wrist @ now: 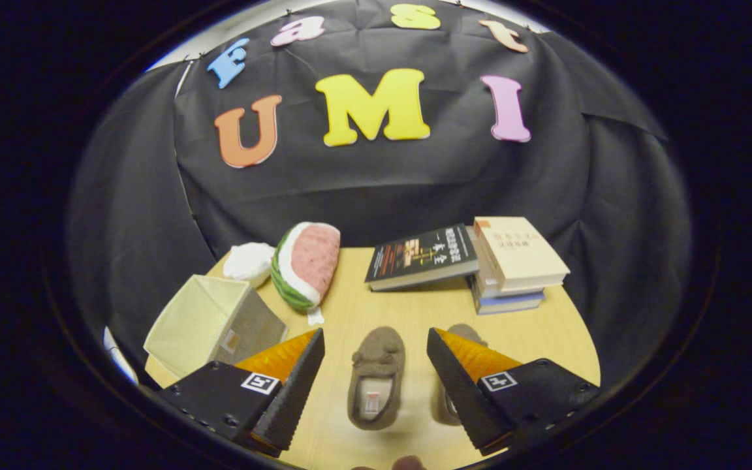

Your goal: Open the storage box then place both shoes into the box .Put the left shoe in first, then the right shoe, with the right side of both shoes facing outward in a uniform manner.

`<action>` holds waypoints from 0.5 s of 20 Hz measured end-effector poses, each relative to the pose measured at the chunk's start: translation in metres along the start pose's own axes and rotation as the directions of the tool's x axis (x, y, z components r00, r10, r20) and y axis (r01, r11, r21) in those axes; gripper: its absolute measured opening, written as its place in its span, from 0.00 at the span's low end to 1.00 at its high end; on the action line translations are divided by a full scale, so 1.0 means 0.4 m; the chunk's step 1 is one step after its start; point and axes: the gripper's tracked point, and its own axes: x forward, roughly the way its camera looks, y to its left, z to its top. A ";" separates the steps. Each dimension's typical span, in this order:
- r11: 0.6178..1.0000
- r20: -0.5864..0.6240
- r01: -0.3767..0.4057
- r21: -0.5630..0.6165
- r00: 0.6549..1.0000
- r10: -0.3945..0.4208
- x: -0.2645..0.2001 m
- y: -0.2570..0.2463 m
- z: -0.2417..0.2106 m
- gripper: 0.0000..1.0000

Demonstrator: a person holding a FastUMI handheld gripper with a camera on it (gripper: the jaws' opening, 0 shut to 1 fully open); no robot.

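Between our spread fingers lies one brown slipper (376, 378), its mate (464, 336) behind the right finger; we judge the storage box (213, 323), beyond the left finger, already open, so gripping comes next.

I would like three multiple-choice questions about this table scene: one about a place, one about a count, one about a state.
1. Where is the brown slipper?
A. inside the box
B. on the table, between the fingers
C. on the books

2. How many books are in the pile beside the dark book?
A. one
B. three
C. six

3. How do the jaws of the gripper stand?
A. apart, holding nothing
B. pressed on a slipper
C. pressed on the box

Answers: 1 B, the slipper lies on the wood between them. 2 B, three spines show. 3 A, a wide gap shows and the fabric box is untouched.
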 end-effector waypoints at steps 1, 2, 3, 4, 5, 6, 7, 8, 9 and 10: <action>1.000 -0.040 -0.007 0.009 0.999 0.007 0.021 -0.008 -0.036 0.96; 1.000 -0.083 -0.013 0.025 0.996 0.015 0.041 -0.015 -0.074 0.96; 0.999 -0.122 -0.015 0.036 0.992 0.019 0.062 -0.022 -0.105 0.95; 0.999 -0.157 -0.015 0.040 0.987 0.022 0.079 -0.031 -0.140 0.92; 0.999 -0.186 -0.018 0.038 0.982 0.024 0.094 -0.038 -0.161 0.92; 0.999 -0.205 -0.023 0.034 0.978 0.030 0.107 -0.041 -0.174 0.92; 0.999 -0.218 -0.029 0.027 0.975 0.034 0.122 -0.041 -0.184 0.90; 0.999 -0.232 -0.032 0.016 0.972 0.035 0.138 -0.043 -0.198 0.88; 0.999 -0.250 -0.033 0.013 0.968 0.035 0.156 -0.048 -0.209 0.85; 0.999 -0.271 -0.030 0.019 0.962 0.034 0.170 -0.055 -0.225 0.85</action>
